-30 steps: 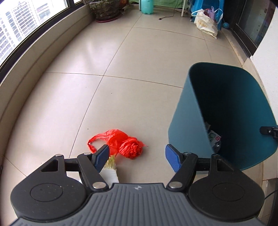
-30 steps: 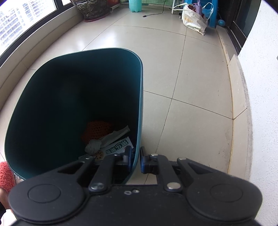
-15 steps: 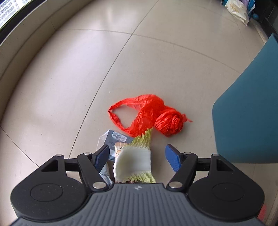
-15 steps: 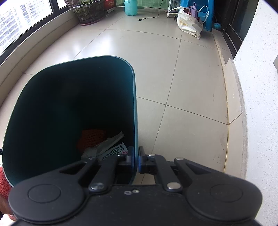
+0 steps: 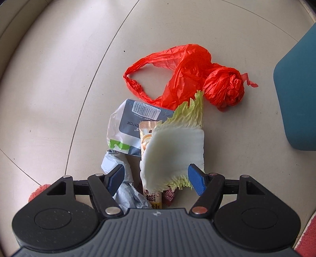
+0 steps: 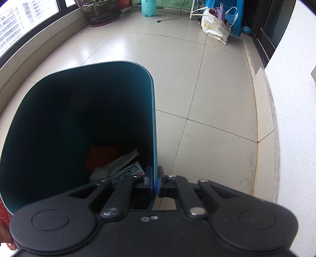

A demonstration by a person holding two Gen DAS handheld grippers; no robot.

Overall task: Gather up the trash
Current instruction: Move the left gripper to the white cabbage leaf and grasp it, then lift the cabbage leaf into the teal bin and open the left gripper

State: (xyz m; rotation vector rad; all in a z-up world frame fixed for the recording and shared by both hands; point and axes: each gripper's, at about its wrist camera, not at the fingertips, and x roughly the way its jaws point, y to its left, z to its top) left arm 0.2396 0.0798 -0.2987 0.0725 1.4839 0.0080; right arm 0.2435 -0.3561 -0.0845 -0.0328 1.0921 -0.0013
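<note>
A pile of trash lies on the tiled floor in the left wrist view: a cabbage leaf point(image 5: 173, 150) on top, a snack wrapper point(image 5: 153, 195) under it, a grey-and-white packet with a barcode point(image 5: 130, 126), crumpled pale blue plastic point(image 5: 126, 189) and a red plastic bag point(image 5: 193, 73) beyond. My left gripper point(image 5: 156, 179) hangs open straight above the pile, its blue pads either side of the leaf's near end, not pressing it. My right gripper point(image 6: 154, 180) is shut on the right wall of the teal bin point(image 6: 83, 110), which holds an orange net and wrappers.
The bin's outer wall point(image 5: 296, 98) stands right of the pile. A window ledge curves along the left. At the far end are a plant pot point(image 6: 100, 11), a teal jug point(image 6: 148, 8), a white bag point(image 6: 215, 29) and a blue stool. A white wall point(image 6: 296, 118) bounds the right.
My left gripper has come down and tipped towards the floor, so the trash pile now fills its view and sits between the pads. My right gripper's pads closed fully on the bin wall.
</note>
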